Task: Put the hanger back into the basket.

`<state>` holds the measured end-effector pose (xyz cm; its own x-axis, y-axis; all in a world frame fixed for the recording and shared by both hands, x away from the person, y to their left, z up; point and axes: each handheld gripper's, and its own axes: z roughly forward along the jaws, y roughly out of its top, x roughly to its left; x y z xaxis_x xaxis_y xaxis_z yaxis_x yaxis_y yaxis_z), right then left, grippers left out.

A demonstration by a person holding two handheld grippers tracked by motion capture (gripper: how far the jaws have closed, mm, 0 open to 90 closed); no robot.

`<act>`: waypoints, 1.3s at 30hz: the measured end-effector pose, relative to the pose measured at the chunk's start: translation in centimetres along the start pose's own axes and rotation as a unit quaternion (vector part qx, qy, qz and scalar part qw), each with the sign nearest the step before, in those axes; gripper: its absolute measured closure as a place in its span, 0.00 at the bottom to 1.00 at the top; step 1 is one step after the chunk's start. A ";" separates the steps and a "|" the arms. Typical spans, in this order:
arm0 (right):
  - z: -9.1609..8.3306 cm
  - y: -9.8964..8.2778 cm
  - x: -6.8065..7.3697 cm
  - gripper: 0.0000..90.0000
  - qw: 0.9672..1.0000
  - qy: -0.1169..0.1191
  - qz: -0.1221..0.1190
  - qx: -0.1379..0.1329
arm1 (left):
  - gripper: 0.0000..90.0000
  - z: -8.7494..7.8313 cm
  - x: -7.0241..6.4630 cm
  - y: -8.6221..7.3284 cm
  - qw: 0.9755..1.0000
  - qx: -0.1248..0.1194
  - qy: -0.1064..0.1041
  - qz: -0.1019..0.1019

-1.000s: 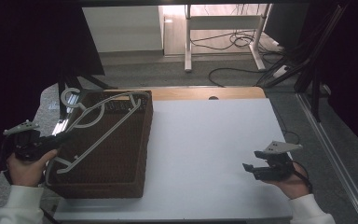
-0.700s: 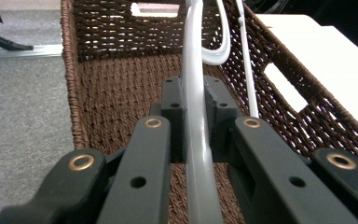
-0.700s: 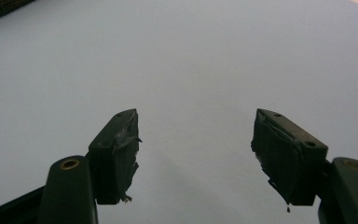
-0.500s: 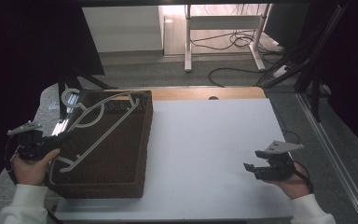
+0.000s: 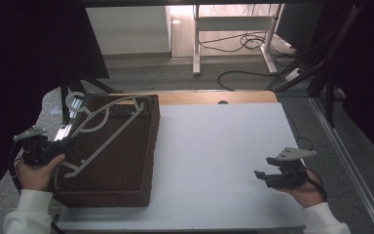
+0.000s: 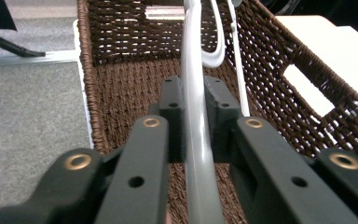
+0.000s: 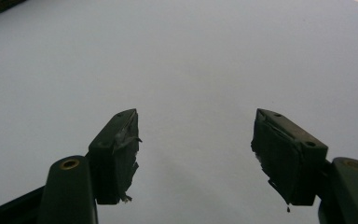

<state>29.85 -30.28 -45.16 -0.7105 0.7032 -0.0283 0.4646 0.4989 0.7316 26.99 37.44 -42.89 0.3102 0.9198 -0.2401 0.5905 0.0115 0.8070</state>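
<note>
The left claw (image 6: 193,123) has just been opening around the white hanger (image 6: 196,140), whose long bar runs straight ahead into the basket (image 5: 126,190). The right claw (image 5: 259,174) waits open, far off.

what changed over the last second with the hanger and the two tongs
The left tongs have just been opening around the white hanger, which lies between the jaws with thin gaps showing on both sides, so the grip looks released. The hanger rests much as it did across the wicker basket. The right tongs stayed open over the white table, unmoved.
</note>
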 end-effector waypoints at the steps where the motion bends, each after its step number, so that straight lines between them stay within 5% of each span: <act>1: 0.0 0.0 0.0 0.36 1.000 0.000 0.000 0.000 | 0.68 0.2 -0.1 0.0 1.000 0.006 0.006 0.001; 4: -0.1 0.0 0.0 0.36 1.000 0.001 0.001 -0.001 | 0.43 0.4 -0.5 0.1 1.000 0.016 0.010 0.006; 8: -0.1 0.0 0.0 0.36 1.000 0.001 0.000 -0.001 | 0.33 0.3 -1.2 0.1 1.000 0.021 -0.003 0.015; 26: -0.2 0.2 0.1 0.35 1.000 -0.004 -0.001 -0.009 | 0.32 1.4 -6.1 -0.7 0.994 0.042 -0.092 0.038; 39: -0.1 0.4 0.4 0.34 1.000 -0.010 -0.007 -0.016 | 0.32 2.7 -10.1 -1.7 0.991 0.049 -0.112 0.048</act>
<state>29.68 -29.86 -44.77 -0.7063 0.7061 -0.0516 0.4370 0.4922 0.7529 24.84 27.10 -43.28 0.5196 0.8048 -0.2867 0.6163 -0.1207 0.7782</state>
